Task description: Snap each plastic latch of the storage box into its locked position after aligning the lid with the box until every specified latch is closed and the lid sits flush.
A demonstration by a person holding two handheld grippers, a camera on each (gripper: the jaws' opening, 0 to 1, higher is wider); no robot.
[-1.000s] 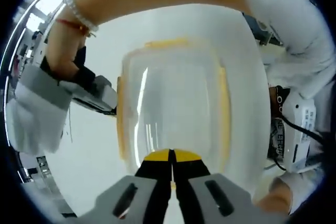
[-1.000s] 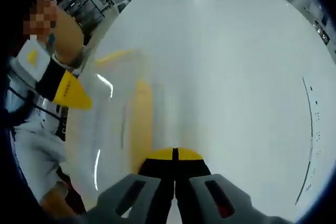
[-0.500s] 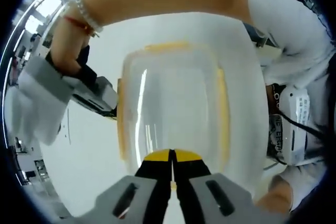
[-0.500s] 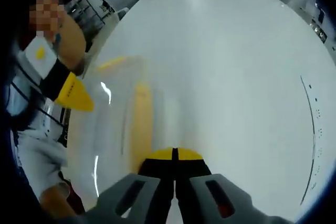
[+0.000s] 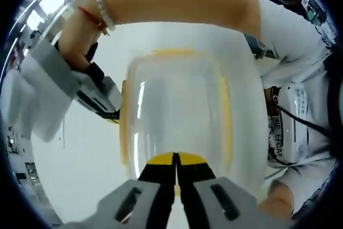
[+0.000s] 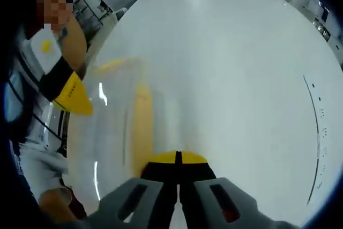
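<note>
Nearest to us in the left gripper view, our left gripper (image 5: 176, 172) has its jaws pressed together with nothing between them, tips resting at the near short edge of the storage box (image 5: 177, 111). From there the box runs straight away from us, its long axis in line with the jaws, clear lid (image 5: 179, 100) on top, yellow latches down the left side (image 5: 124, 132), the right side (image 5: 227, 122) and across the far end (image 5: 172, 53). In the right gripper view, our right gripper (image 6: 177, 172) is likewise closed and empty, its tips at the foot of a long side latch (image 6: 142, 127) that runs away from the tips, the box lying to the left over the white table (image 6: 241, 79). We judge the right gripper nearer that latch, so pressing along it looks like the next step. Whether any latch is fully seated we cannot tell.
</note>
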